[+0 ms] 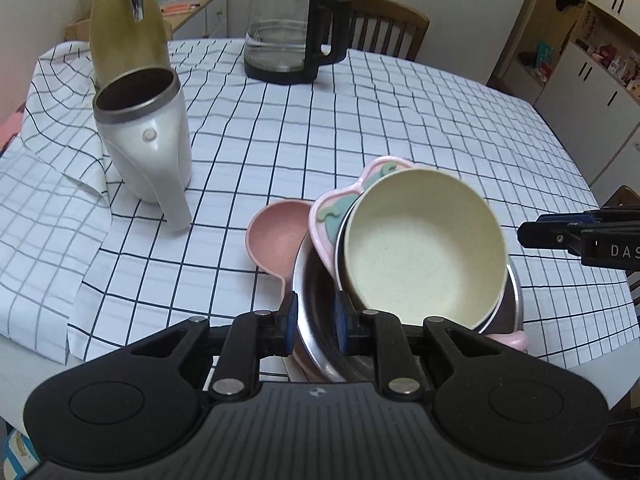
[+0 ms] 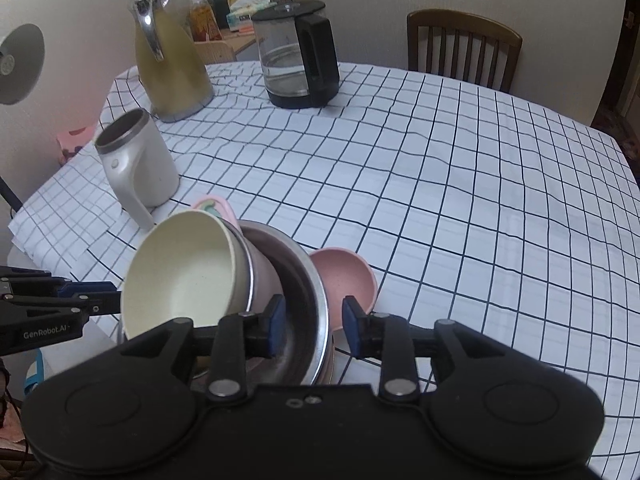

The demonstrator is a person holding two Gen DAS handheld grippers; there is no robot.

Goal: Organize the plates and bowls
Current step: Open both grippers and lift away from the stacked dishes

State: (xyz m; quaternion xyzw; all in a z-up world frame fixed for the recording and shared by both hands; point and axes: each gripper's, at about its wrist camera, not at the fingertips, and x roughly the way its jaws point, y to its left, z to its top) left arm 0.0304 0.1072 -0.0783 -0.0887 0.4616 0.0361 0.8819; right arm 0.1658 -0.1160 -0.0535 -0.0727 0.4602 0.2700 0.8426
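A steel bowl (image 1: 310,308) sits near the table's front edge with a tilted cream bowl (image 1: 424,244) leaning inside it. A pink cartoon plate (image 1: 340,208) stands behind the cream bowl. A small pink bowl (image 1: 276,236) lies beside the stack. My left gripper (image 1: 314,322) straddles the steel bowl's near rim, jaws narrowly apart. In the right wrist view my right gripper (image 2: 310,326) is open astride the steel bowl's rim (image 2: 320,304), with the cream bowl (image 2: 180,276) to its left and the pink bowl (image 2: 344,276) to its right.
A white mug (image 1: 148,140), a yellow thermos jug (image 1: 124,28) and a glass kettle (image 1: 288,28) stand on the checked tablecloth (image 1: 400,120). A wooden chair (image 2: 464,48) stands behind the table. The table's front edge is close under the stack.
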